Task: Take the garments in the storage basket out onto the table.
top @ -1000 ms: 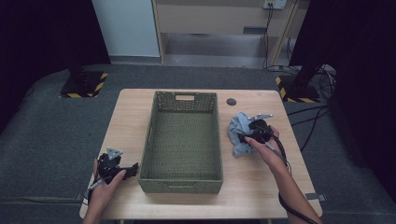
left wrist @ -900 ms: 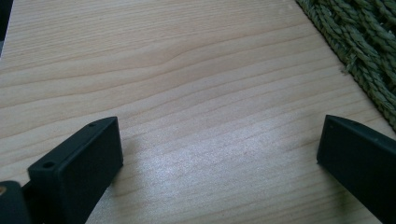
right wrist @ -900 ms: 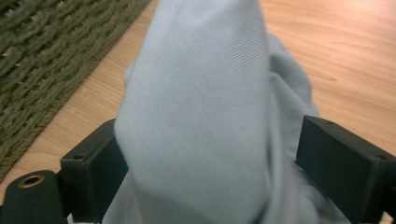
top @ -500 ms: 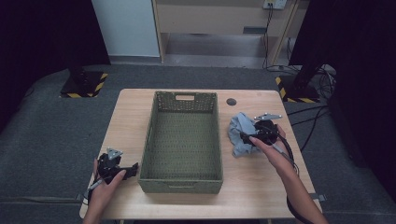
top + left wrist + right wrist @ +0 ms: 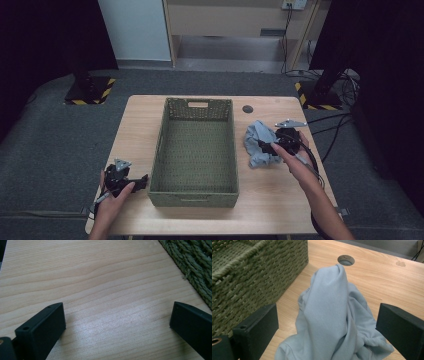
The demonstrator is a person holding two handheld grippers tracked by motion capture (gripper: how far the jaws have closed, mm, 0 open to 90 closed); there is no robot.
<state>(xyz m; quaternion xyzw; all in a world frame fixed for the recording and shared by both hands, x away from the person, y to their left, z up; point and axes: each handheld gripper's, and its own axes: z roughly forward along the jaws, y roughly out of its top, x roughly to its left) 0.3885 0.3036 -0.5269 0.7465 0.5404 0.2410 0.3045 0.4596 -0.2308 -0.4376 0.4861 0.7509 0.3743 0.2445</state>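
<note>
High view showed a wooden table [image 5: 280, 200] with a green woven basket [image 5: 196, 150] standing in its middle, its long sides running away from the person. To the right of the basket, near it but apart from its wall, lay a crumpled light blue cloth [image 5: 257, 142]. The right gripper [image 5: 272, 146] hung over the cloth's right part, carried by the person's right hand [image 5: 296, 162], with its cable trailing back along the forearm. A small round dark hole [image 5: 248, 108] sat in the tabletop beyond the cloth.

Right gripper view looked down on the cloth [image 5: 332, 315], which rose in a bunched peak between the two black jaws. Those jaws had just been opening and stood wide apart, their pads clear of the fabric on both sides, so nothing was held. The basket's woven wall [image 5: 257, 272] stood at the left of that view.

At the near left corner of the table the left gripper [image 5: 140, 181] rested in the left hand [image 5: 117, 192], pointed toward the basket's near corner. Left gripper view showed its jaws spread wide over bare wood [image 5: 105, 290], with the basket's weave [image 5: 195, 267] at the upper right.
</note>
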